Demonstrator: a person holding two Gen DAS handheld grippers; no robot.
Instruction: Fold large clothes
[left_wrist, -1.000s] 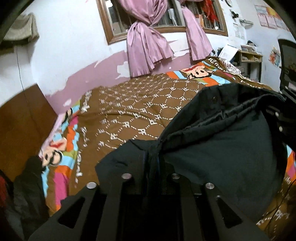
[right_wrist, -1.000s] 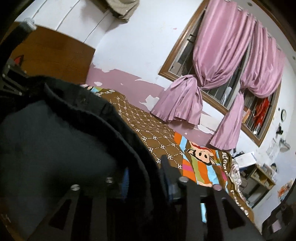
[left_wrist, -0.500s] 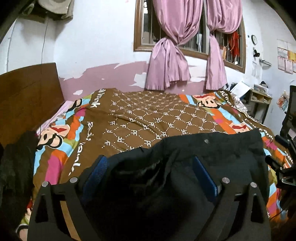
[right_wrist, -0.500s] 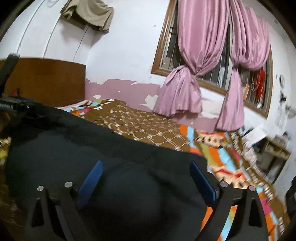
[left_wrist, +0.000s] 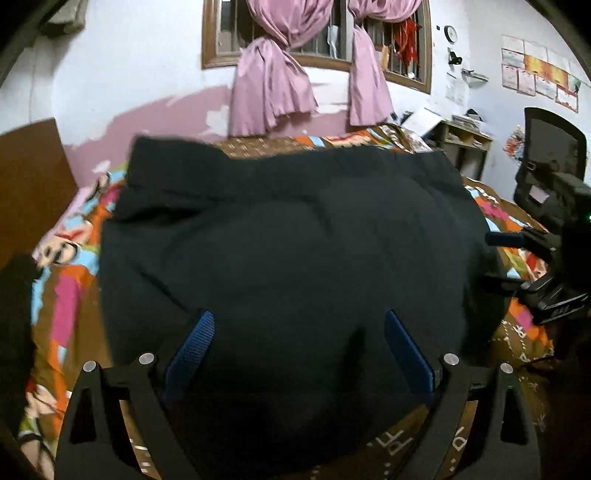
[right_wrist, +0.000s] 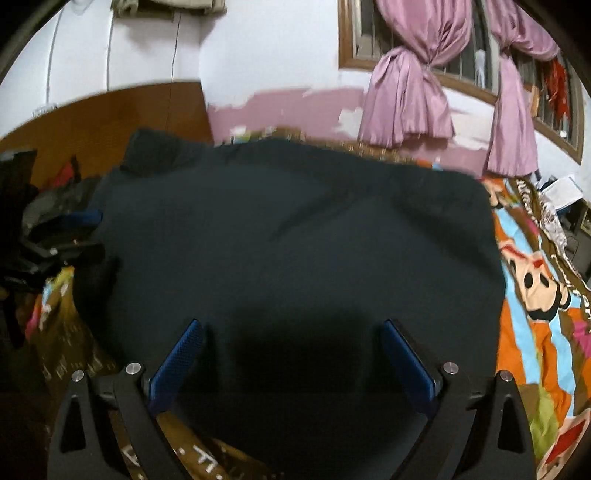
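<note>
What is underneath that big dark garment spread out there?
The dark garment lies on a bed covered by a brown patterned bedspread with colourful cartoon stripes, which shows around its edges. Whatever lies directly beneath the cloth's middle is covered and cannot be seen.

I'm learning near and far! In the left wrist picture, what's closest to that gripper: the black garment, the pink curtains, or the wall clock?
1. Black garment, right ahead on the bed.
2. Pink curtains, at the window behind.
3. Wall clock, high up, right; barely farther than the curtains.
</note>
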